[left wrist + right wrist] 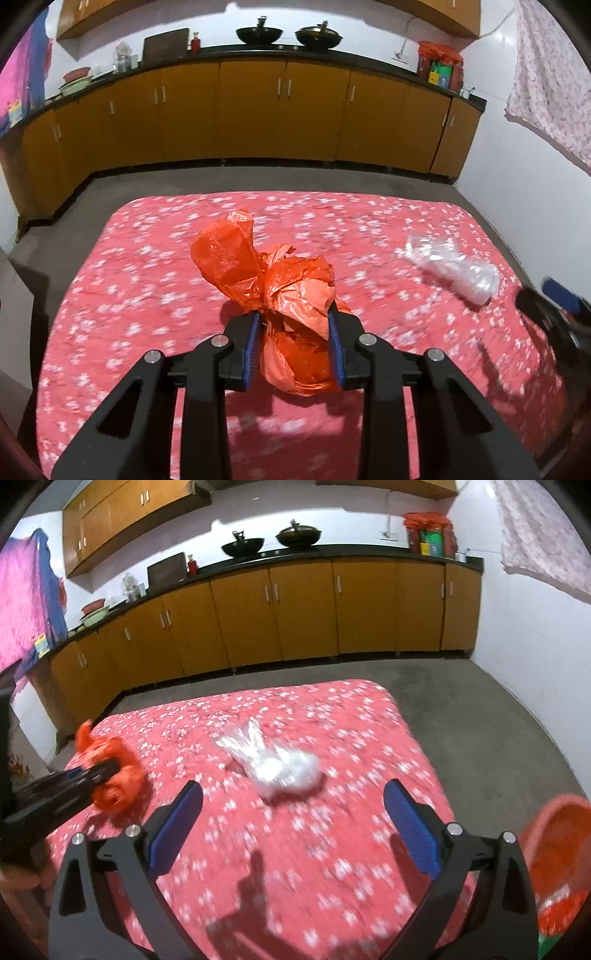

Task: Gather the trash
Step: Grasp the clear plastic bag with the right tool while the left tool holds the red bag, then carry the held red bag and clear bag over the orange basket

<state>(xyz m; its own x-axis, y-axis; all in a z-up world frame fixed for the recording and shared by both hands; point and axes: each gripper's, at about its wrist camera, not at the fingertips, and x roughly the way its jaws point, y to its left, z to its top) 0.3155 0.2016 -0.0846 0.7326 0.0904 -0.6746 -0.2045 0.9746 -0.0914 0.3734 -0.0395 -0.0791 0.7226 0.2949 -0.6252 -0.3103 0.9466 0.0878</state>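
The left gripper (294, 321) squeezes a crumpled orange plastic bag (291, 295) over the red flowery tablecloth (147, 295). The right gripper (293, 805) is wide open, holding nothing, with a clear crinkly plastic bag (280, 766) lying ahead. Only its camera shows an orange plastic basket (561, 849) beside the table.

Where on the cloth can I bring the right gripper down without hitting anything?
Bare cloth lies between the open right gripper and the clear bag. Crowded on its left, where the left gripper clamps the orange bag.
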